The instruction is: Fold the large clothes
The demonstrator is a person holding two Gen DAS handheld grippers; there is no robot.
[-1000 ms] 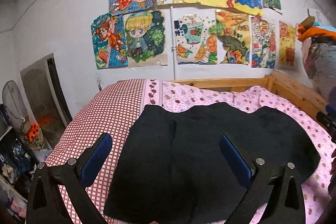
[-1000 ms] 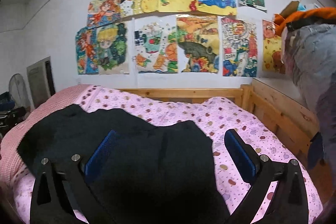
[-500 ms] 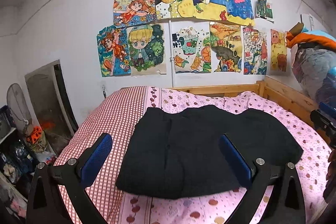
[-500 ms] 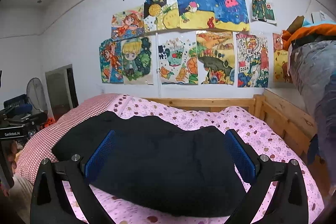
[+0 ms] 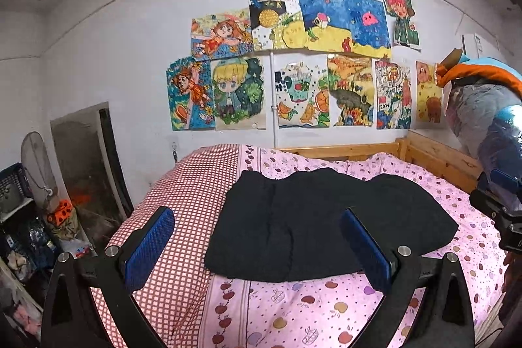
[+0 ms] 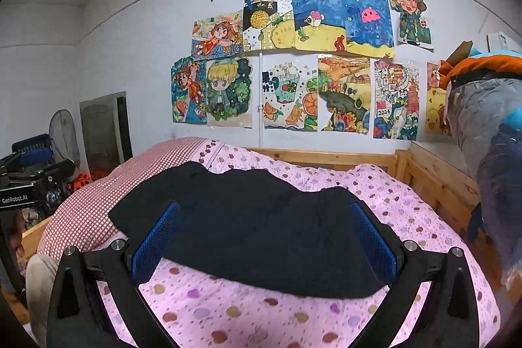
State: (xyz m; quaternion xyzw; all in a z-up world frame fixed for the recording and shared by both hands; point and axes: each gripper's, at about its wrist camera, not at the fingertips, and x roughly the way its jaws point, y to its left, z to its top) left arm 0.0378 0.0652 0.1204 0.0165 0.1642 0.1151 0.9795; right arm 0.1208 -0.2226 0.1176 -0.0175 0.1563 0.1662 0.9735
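With the left gripper (image 5: 257, 250) and right gripper (image 6: 264, 243) both spread wide and holding nothing, the black garment (image 5: 313, 224) lies folded on the pink bedspread (image 5: 293, 309) at twelve o'clock, so I judge another fold needs fresh edge pinches.
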